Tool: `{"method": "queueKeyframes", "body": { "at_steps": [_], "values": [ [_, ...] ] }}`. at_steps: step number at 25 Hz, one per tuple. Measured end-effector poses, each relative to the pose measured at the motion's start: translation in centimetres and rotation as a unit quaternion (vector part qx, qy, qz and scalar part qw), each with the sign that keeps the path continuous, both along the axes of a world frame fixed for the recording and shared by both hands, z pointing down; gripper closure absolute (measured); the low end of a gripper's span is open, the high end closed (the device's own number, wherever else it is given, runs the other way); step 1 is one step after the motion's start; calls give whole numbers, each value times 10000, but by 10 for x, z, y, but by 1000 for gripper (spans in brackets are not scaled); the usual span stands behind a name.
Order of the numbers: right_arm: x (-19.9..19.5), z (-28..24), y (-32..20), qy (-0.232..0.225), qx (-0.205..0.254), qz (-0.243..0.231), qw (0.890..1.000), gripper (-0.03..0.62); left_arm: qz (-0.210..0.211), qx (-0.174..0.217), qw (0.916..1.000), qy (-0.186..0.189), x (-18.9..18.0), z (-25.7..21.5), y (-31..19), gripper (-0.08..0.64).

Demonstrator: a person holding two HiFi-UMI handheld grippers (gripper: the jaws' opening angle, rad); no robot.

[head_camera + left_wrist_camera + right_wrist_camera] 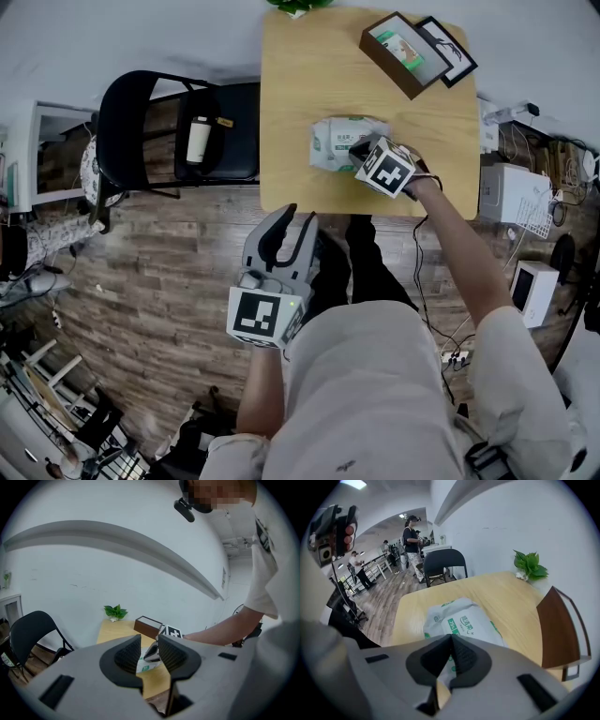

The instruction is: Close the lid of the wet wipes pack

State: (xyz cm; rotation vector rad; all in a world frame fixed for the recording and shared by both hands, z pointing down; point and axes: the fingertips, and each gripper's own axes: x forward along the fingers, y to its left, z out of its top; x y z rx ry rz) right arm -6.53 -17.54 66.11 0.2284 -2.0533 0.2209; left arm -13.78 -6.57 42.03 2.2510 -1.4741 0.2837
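A black folding chair stands beside the table's left edge with a white bottle lying on its seat, well apart from the work. The left gripper hangs over the wood floor short of the table's near edge, its jaws parted with nothing between them. It appears to be parked out of the way, since this job needs only one tool.

On the light wooden table the wet wipes pack lies near the middle, closer to the near edge. The right gripper points steeply down at the pack's right end. Its jaws are clenched tip to tip and grasp nothing, most likely so they can serve as one blunt pusher to press the lid flat. The right gripper view shows the printed top of the pack lying flat just past the tips. Whether the lid has snapped home cannot be made out.

A brown box and a black picture frame sit at the table's far right corner, and a small green plant stands at the far edge by the wall. All are well clear of the pack, and nothing blocks the push.
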Motion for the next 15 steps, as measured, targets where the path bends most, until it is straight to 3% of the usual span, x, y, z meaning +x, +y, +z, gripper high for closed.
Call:
{"method": "queueKeyframes", "body": {
  "at_steps": [8, 15],
  "values": [
    [1, 4, 0, 328, 275, 17, 9991, 592, 59, -15, 10000, 31, 2, 2, 2, 451],
    [0, 3, -1, 196, 229, 243, 9992, 592, 99, -25, 9999, 44, -1, 2, 8, 451]
  ]
}}
